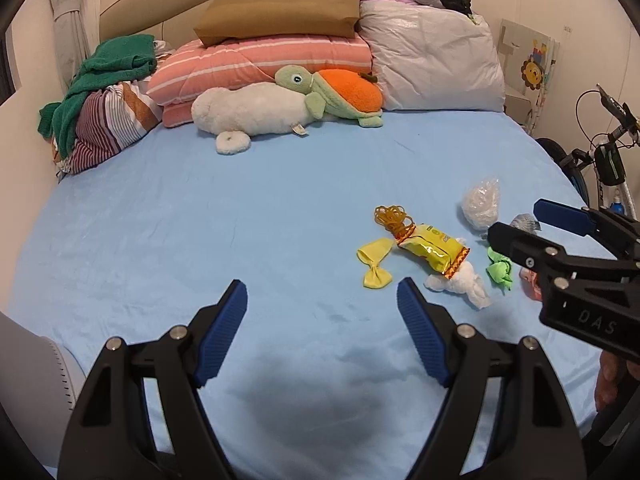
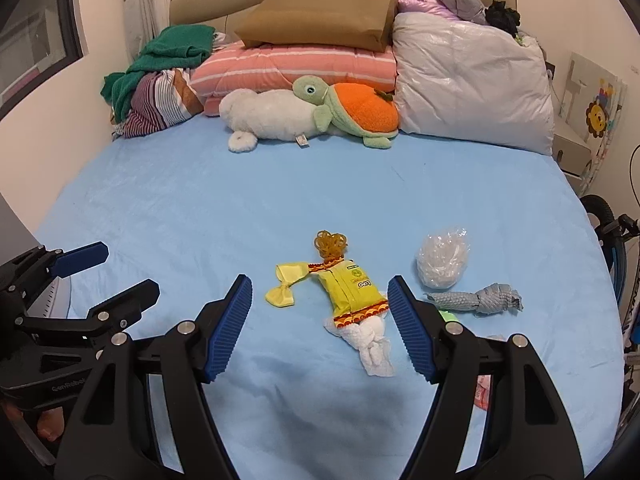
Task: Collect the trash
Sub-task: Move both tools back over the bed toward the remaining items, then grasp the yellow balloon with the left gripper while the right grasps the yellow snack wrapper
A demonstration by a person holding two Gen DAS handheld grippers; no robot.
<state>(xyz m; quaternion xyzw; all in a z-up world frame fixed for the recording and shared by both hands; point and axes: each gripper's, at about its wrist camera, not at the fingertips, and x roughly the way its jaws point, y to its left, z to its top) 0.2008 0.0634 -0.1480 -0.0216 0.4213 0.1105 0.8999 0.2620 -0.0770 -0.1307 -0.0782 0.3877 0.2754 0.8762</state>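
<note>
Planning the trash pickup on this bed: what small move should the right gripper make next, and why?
Probably lower the open right gripper onto the yellow snack wrapper: it lies flat on the blue bedsheet, framed between the empty fingers and not yet touched.

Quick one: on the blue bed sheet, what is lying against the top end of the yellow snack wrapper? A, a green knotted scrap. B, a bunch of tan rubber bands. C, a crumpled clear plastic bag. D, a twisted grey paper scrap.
B: the bunch of tan rubber bands touches the top end of the yellow snack wrapper; the other scraps lie apart to its right.
</note>
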